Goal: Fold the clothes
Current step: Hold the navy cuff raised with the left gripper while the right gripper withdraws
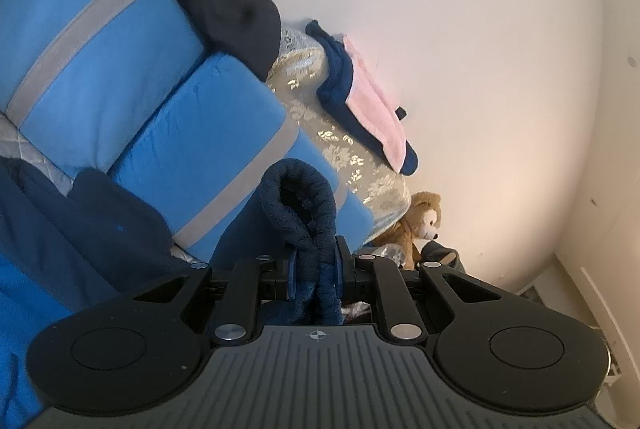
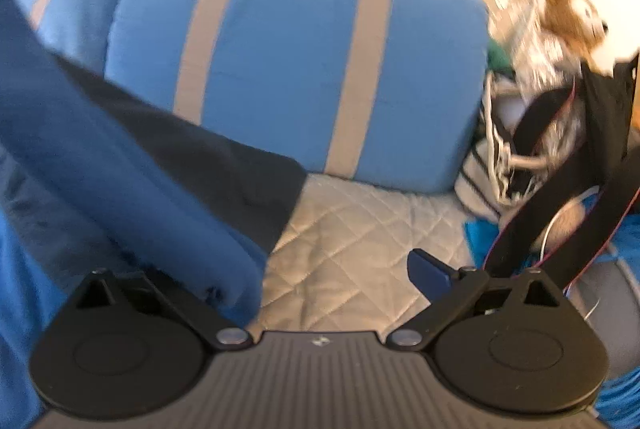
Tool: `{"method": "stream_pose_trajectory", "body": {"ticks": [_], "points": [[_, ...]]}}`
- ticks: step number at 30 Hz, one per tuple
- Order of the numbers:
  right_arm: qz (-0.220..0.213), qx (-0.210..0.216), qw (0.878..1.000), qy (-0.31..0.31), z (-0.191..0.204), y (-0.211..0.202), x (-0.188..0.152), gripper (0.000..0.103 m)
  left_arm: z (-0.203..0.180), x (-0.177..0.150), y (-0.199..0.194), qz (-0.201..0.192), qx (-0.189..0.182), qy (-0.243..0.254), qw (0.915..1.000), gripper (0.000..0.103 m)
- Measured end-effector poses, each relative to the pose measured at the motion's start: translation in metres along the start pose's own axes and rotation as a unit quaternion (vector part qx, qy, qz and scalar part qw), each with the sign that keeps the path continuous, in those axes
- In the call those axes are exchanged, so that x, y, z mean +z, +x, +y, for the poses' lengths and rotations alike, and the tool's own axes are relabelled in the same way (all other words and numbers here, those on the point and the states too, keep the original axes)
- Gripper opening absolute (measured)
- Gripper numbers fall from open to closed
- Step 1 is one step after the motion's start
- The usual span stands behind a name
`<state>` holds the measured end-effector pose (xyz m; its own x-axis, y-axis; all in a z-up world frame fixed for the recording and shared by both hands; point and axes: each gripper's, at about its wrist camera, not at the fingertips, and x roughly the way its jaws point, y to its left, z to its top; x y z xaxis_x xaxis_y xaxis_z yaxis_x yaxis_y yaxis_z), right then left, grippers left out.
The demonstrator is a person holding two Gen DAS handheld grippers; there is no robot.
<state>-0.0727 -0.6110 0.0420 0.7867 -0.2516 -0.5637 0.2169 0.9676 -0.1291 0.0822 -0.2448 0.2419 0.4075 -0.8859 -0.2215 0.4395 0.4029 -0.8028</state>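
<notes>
A: Most of the folding looks undone, by my read. Biggest thing first: the bed, with its quilted grey cover (image 2: 352,229), and two blue cushions with grey stripes (image 2: 288,57) propped along it.

B: And the clothes?

A: One large blue garment (image 2: 120,165) lies loose across the cover, its dark lining turned outward, one edge draped over the foot of the nearer cushion. Not flat, no clean fold showing. Call it unfolded.

B: Anything finished?

A: Possibly. Against the wall, on the floral bedspread (image 1: 340,149), a navy piece (image 1: 338,81) with a pink piece (image 1: 376,109) laid on top. They look stacked rather than thrown, so I'd guess those are done. Cannot be certain from here.

B: The grippers?

A: Left gripper (image 1: 316,263) is pinched nearly closed on a dark blue fleecy piece (image 1: 298,201); the cloth loops up above the jaws and hangs down behind them, lifted clear of the bed. Right gripper (image 2: 336,277) stands spread wide with nothing between the fingers, only quilt below, the blue garment's edge just beside its left finger.

B: So what's left?

A: The fleecy piece wants a second corner taken before any fold. Then the big garment.

B: Clutter?

A: Plush bear (image 1: 424,217) and bags (image 2: 560,149) at the bed's end. Not part of it.
</notes>
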Motion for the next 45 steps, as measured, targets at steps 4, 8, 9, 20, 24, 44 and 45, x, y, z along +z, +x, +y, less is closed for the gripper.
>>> {"method": "stream_pose_trajectory", "body": {"ticks": [4, 8, 9, 20, 24, 44, 45], "points": [[0.028, 0.027, 0.997, 0.071, -0.023, 0.01, 0.007, 0.103, -0.001, 0.006, -0.003, -0.008, 0.002, 0.004, 1.0, 0.017], [0.033, 0.035, 0.994, 0.099, -0.036, 0.013, 0.025, 0.103, 0.0, 0.012, -0.008, -0.019, 0.002, 0.006, 0.9998, 0.017], [0.036, 0.039, 0.993, 0.104, -0.037, 0.014, 0.03, 0.103, 0.002, 0.014, -0.008, -0.023, 0.0, 0.002, 0.9997, 0.017], [0.01, 0.064, 0.997, -0.042, 0.01, 0.009, 0.011, 0.103, -0.015, 0.042, 0.004, -0.053, 0.004, -0.038, 0.9979, 0.017], [-0.004, 0.086, 0.992, -0.088, 0.019, 0.0, -0.003, 0.103, -0.028, 0.046, 0.003, -0.058, 0.003, -0.027, 0.998, 0.017], [-0.049, 0.044, 0.982, -0.177, 0.034, 0.007, -0.023, 0.103, -0.03, 0.049, -0.01, -0.056, 0.023, -0.033, 0.9976, 0.017], [-0.051, 0.049, 0.982, -0.178, 0.027, 0.006, -0.024, 0.103, -0.027, 0.049, -0.011, -0.054, 0.025, -0.034, 0.9976, 0.017]]}}
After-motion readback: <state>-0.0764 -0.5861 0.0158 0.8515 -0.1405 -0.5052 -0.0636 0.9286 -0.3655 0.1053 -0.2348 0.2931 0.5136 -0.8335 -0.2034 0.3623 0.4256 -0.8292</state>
